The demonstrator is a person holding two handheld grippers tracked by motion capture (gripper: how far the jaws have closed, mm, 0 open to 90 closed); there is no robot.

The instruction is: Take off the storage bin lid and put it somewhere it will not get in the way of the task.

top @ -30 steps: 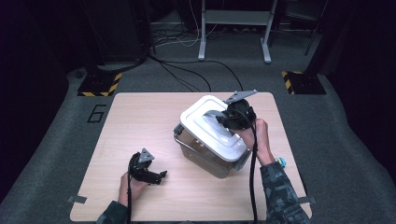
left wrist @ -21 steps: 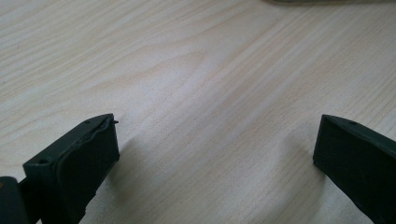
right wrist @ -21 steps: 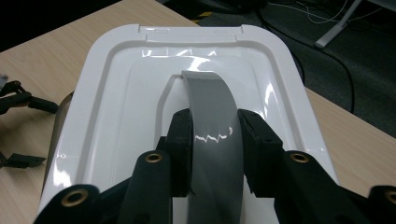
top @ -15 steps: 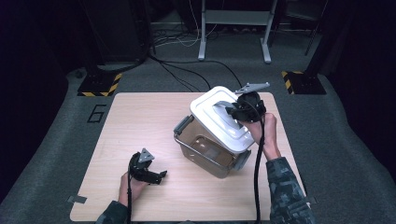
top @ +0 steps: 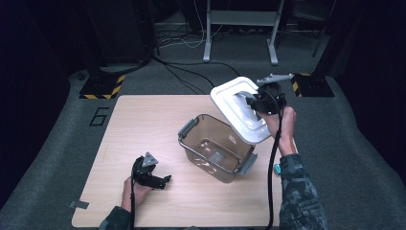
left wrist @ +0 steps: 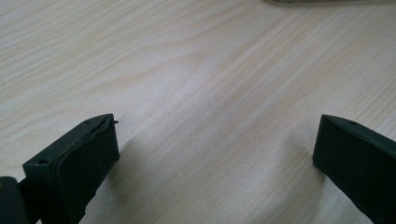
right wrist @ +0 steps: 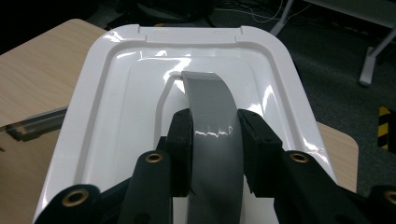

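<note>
We are lifting the white lid [top: 239, 108] off the clear bin [top: 216, 147]: our right tongs [right wrist: 215, 135] clench its grey handle [right wrist: 210, 112], holding it tilted at the bin's 2 o'clock. Our left tongs [left wrist: 217, 154] rest released on the tabletop [top: 143, 124] at 8 o'clock. Next we need a bare spot to set the lid down.

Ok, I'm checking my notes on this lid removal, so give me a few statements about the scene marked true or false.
1. The right gripper grips the white lid by its grey handle. True.
2. The lid sits closed on the clear container. False: it is lifted off and tilted above the container's far right side.
3. The left gripper holds a latch. False: its jaws stand open over the bare wooden table.
4. The container stands open on the table. True.
</note>
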